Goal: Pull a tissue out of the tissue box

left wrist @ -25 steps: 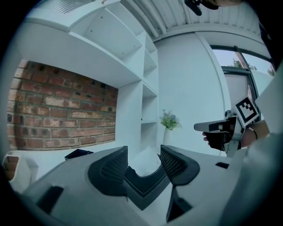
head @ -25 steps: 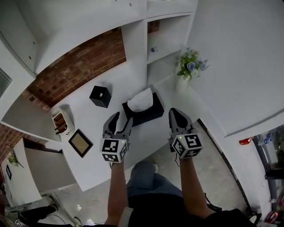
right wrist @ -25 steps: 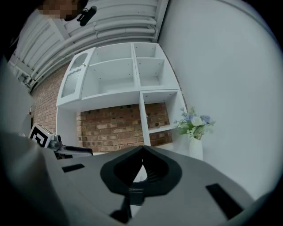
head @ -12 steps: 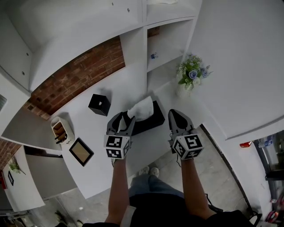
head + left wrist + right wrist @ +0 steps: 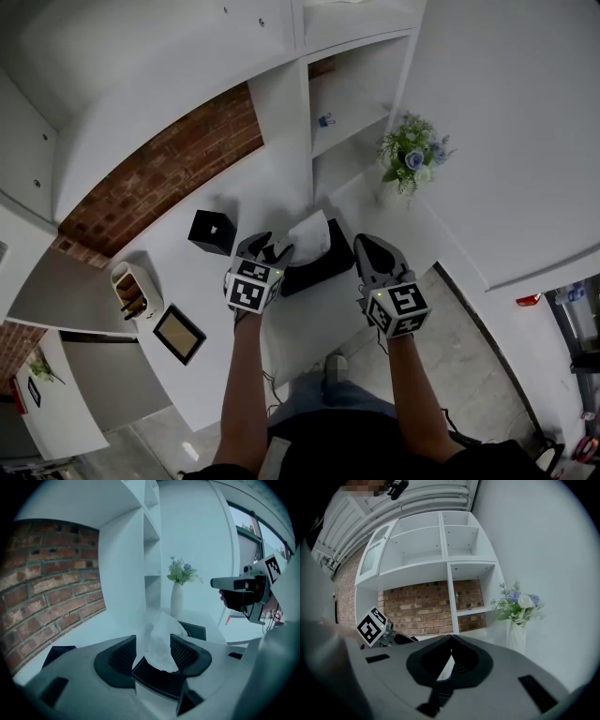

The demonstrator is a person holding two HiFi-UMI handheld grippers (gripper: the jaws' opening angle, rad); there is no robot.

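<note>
Half-hidden tissue box (image 5: pixel 323 265) behind left tool (image 5: pixel 269 249)

Left gripper (image 5: pixel 270 249) over the left end of the black tissue box (image 5: pixel 323 267), tips just beside the white tissue (image 5: pixel 309 234). Right gripper (image 5: pixel 367 246) just right of the box. Small black box (image 5: pixel 212 232) left on the counter (image 5: pixel 187 272); flowers (image 5: pixel 410 155) far right.

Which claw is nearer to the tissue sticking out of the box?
Left. The left claw straddles the tissue with open jaws, above the tissue box; the right claw, shut, hangs beside the box's right end, apart from it.
</note>
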